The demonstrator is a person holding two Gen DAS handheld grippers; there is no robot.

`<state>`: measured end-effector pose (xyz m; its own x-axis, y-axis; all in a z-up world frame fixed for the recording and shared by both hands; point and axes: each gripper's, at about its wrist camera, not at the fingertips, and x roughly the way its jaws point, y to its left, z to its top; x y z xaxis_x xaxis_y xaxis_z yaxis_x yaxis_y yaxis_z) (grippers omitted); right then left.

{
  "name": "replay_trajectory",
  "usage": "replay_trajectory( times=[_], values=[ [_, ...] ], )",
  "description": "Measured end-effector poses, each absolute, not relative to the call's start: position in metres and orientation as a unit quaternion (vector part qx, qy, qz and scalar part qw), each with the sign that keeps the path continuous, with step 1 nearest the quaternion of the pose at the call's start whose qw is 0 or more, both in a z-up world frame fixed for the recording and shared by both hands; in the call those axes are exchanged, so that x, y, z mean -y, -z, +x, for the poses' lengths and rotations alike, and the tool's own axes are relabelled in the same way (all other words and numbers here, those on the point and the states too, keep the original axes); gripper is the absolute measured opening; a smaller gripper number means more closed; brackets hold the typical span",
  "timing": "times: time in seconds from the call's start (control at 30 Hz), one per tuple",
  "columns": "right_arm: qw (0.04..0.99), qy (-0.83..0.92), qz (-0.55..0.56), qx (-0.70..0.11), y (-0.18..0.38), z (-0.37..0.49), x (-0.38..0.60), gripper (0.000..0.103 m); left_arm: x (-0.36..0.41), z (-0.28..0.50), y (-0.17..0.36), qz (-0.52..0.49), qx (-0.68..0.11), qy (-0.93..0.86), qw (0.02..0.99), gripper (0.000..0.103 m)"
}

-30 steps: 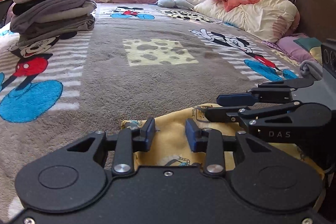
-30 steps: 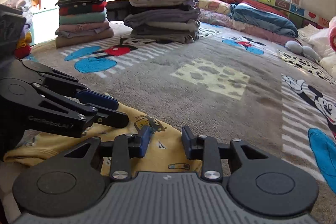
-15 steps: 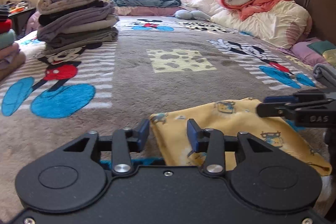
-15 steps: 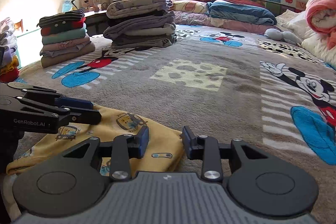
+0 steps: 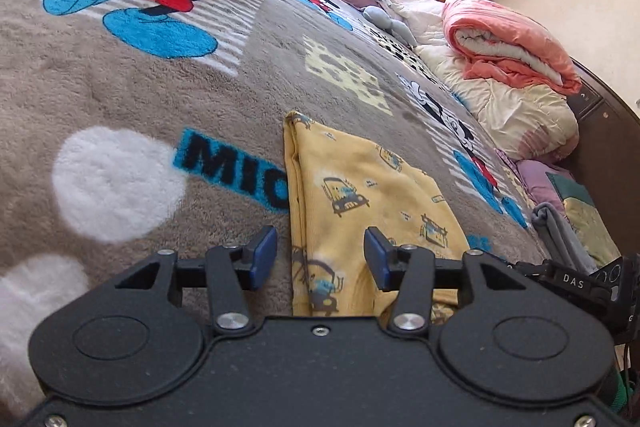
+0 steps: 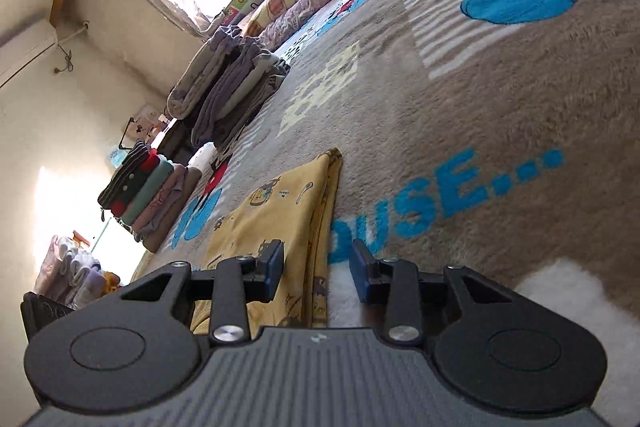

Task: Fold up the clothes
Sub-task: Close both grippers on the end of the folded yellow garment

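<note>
A folded yellow garment (image 5: 360, 187) with small cartoon prints lies flat on the grey cartoon blanket (image 5: 120, 87). My left gripper (image 5: 320, 257) hovers over the garment's near left part, its jaws opening, the blue pads apart and pressing on nothing. The right gripper's black body (image 5: 580, 283) shows at the right edge of that view. In the right wrist view the yellow garment (image 6: 280, 203) runs away from me, its folded right edge lying below the gap of my right gripper (image 6: 316, 271), which is open and not gripping the cloth.
Two stacks of folded clothes (image 6: 228, 87) (image 6: 148, 195) sit at the blanket's far left side. A pink and cream quilt pile (image 5: 508, 67) rests by the dark headboard (image 5: 608, 131). A grey cloth (image 5: 560, 235) lies at the right.
Both wrists have rolled and the grippers have drawn apart, the left to the garment's left side, the right to its right edge. The left jaws stand wider.
</note>
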<state>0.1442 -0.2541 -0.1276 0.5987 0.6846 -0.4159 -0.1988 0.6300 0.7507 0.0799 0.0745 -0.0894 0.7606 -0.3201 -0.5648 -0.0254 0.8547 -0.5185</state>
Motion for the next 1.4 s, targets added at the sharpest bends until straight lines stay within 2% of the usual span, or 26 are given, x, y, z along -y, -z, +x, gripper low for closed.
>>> replay_trajectory(
  times=[0.23,0.47,0.5,0.53,0.6,0.67,0.8,0.83,0.87,0.9,0.93,0.97,1.0,1.03,1.07,1.1,1.13,1.17,1.2,1.23,1.3,1.4],
  values=[
    [0.84,-0.278,0.31,-0.349,0.133,0.127,0.242,0.037,-0.072,0.073,0.101,-0.282,-0.333,0.088,0.896,0.046],
    [0.826,-0.276,0.371,-0.324,0.145,0.133,0.238,0.036,-0.076,0.079,0.11,-0.371,-0.316,0.086,0.869,0.045],
    [0.825,-0.276,0.375,-0.321,0.145,0.133,0.237,0.036,-0.074,0.079,0.11,-0.37,-0.315,0.087,0.87,0.041],
    [0.824,-0.276,0.378,-0.319,0.145,0.132,0.235,0.037,-0.073,0.078,0.109,-0.368,-0.315,0.085,0.871,0.025],
    [0.823,-0.276,0.385,-0.314,0.144,0.131,0.231,0.037,-0.073,0.074,0.107,-0.365,-0.316,0.079,0.872,0.017],
    [0.821,-0.277,0.392,-0.309,0.144,0.13,0.228,0.021,-0.077,0.064,0.098,-0.38,-0.301,0.085,0.87,0.016],
    [0.802,-0.287,0.429,-0.301,0.135,0.117,0.232,0.018,-0.084,0.049,0.091,-0.37,-0.312,0.095,0.87,0.019],
    [0.8,-0.285,0.427,-0.312,0.137,0.115,0.232,0.022,-0.086,0.051,0.096,-0.366,-0.327,0.09,0.867,0.03],
    [0.798,-0.282,0.422,-0.325,0.139,0.114,0.231,0.027,-0.089,0.052,0.101,-0.369,-0.336,0.085,0.862,0.034],
    [0.8,-0.279,0.415,-0.332,0.142,0.114,0.231,0.036,-0.094,0.051,0.105,-0.382,-0.336,0.086,0.857,0.038],
    [0.803,-0.279,0.411,-0.33,0.142,0.113,0.23,0.037,-0.097,0.052,0.108,-0.395,-0.335,0.087,0.851,0.042],
    [0.804,-0.28,0.413,-0.323,0.141,0.113,0.23,0.04,-0.097,0.053,0.108,-0.404,-0.331,0.087,0.848,0.044],
    [0.805,-0.281,0.417,-0.316,0.139,0.113,0.231,0.05,-0.096,0.054,0.109,-0.405,-0.329,0.085,0.849,0.047],
    [0.805,-0.28,0.421,-0.311,0.14,0.114,0.231,0.054,-0.095,0.056,0.11,-0.407,-0.326,0.082,0.849,0.047],
    [0.804,-0.279,0.425,-0.307,0.141,0.114,0.231,0.054,-0.094,0.057,0.111,-0.409,-0.324,0.08,0.85,0.047],
    [0.807,-0.276,0.421,-0.308,0.144,0.115,0.229,0.053,-0.093,0.058,0.112,-0.411,-0.321,0.077,0.85,0.045],
    [0.813,-0.275,0.409,-0.311,0.145,0.117,0.225,0.046,-0.09,0.059,0.111,-0.404,-0.32,0.075,0.854,0.04],
    [0.819,-0.274,0.395,-0.315,0.146,0.12,0.219,0.041,-0.082,0.061,0.108,-0.382,-0.323,0.073,0.863,0.033],
    [0.824,-0.273,0.381,-0.318,0.146,0.122,0.214,0.031,-0.074,0.063,0.103,-0.359,-0.327,0.074,0.871,0.019],
    [0.826,-0.276,0.373,-0.321,0.147,0.123,0.21,0.024,-0.068,0.064,0.1,-0.347,-0.326,0.078,0.876,0.014],
    [0.825,-0.28,0.373,-0.319,0.145,0.121,0.208,0.018,-0.062,0.062,0.093,-0.335,-0.316,0.087,0.883,0.014],
    [0.826,-0.288,0.378,-0.305,0.138,0.116,0.211,0.016,-0.057,0.062,0.085,-0.33,-0.307,0.109,0.886,0.014]
  ],
)
